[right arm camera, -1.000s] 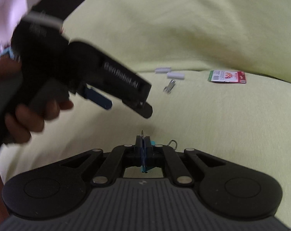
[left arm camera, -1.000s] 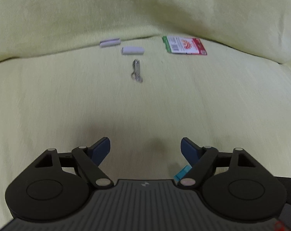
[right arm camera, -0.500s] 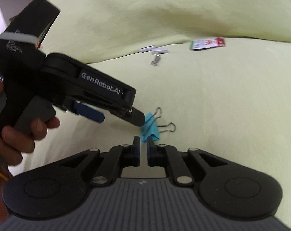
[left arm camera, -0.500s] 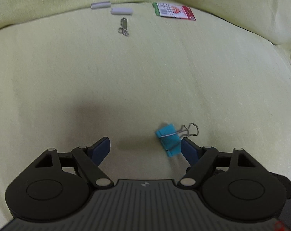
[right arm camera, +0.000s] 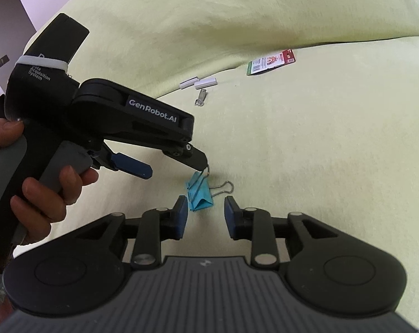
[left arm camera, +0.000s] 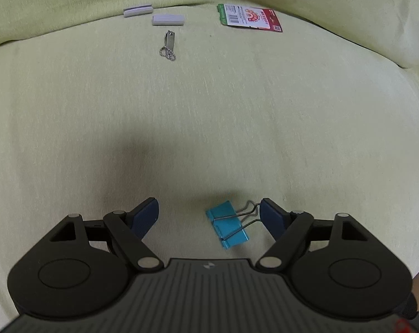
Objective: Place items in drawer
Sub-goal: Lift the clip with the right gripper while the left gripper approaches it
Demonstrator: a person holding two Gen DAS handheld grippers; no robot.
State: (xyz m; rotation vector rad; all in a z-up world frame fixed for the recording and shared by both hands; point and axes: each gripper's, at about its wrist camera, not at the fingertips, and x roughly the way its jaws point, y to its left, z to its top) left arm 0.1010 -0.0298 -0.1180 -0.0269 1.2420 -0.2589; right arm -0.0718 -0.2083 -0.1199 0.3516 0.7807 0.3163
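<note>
Our left gripper (left arm camera: 209, 216) gapes wide and our right gripper (right arm camera: 205, 215) is part-open around the loose blue binder clip (left arm camera: 228, 227) on the near cushion (left arm camera: 237, 111); its wire handle could snag our left gripper's fingertip.

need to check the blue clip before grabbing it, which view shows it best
The left wrist view: the blue binder clip lies whole and unobstructed. In the right wrist view the left gripper's finger covers one wire handle.

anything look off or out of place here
Nothing damaged or spilled. The blue binder clip lies tipped on the yellow cushion, between the open jaws of both grippers, held by neither. No drawer is in view.
</note>
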